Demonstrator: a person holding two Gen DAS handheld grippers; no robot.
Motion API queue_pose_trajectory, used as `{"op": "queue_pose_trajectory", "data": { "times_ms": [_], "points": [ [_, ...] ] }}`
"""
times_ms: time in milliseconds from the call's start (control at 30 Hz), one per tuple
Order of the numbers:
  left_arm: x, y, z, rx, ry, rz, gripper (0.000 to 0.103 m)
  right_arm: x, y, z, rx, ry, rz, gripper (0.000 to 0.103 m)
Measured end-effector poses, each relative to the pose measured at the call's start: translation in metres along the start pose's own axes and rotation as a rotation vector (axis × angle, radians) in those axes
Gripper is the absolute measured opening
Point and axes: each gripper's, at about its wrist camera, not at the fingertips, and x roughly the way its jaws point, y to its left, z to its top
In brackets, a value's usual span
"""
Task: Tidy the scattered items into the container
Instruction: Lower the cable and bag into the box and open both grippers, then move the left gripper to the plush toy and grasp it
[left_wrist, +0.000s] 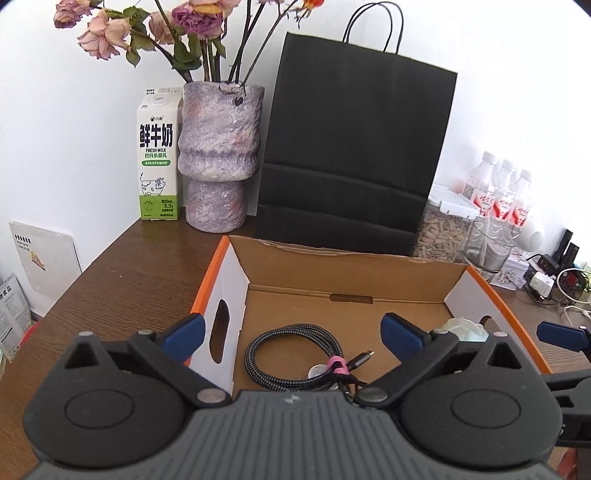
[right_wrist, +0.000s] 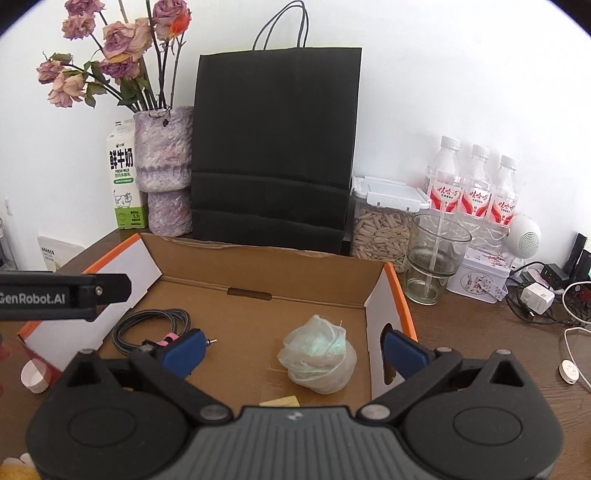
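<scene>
While the left gripper (left_wrist: 291, 338) is standing wide and holding nothing, the coiled black braided cable (left_wrist: 295, 356) with a pink tie is lying between its blue pads, on the floor of the orange-edged cardboard box (left_wrist: 345, 271). From the right wrist, the right gripper (right_wrist: 293, 350) is likewise gaping empty around a crumpled pale-green mesh bundle (right_wrist: 317, 356) in the box, which is sitting on a dark wooden table (right_wrist: 480, 332) by a white wall.
</scene>
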Motion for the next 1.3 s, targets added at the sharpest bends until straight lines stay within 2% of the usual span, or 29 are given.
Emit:
{"op": "queue_pose_trajectory", "data": {
  "times_ms": [267, 567, 833, 1067, 1300],
  "points": [
    [-0.05, 0.009, -0.012, 0.009, -0.055, -0.022, 0.103, -0.053, -0.001, -0.008, -0.001, -0.078, 0.014, 0.103],
    [-0.097, 0.023, -0.042, 0.0, -0.065, -0.038, 0.103, -0.096, 0.009, -0.043, 0.022, -0.075, 0.057, 0.103],
    [-0.116, 0.033, -0.083, 0.005, -0.001, -0.025, 0.103, -0.125, 0.021, -0.089, 0.017, -0.029, 0.058, 0.103],
    [-0.13, 0.04, -0.12, 0.059, 0.007, -0.008, 0.103, -0.139, 0.028, -0.131, -0.004, 0.042, 0.07, 0.103],
    [-0.139, 0.043, -0.138, 0.039, 0.027, -0.022, 0.103, -0.149, 0.023, -0.159, -0.001, 0.076, 0.062, 0.103]
  ]
}}
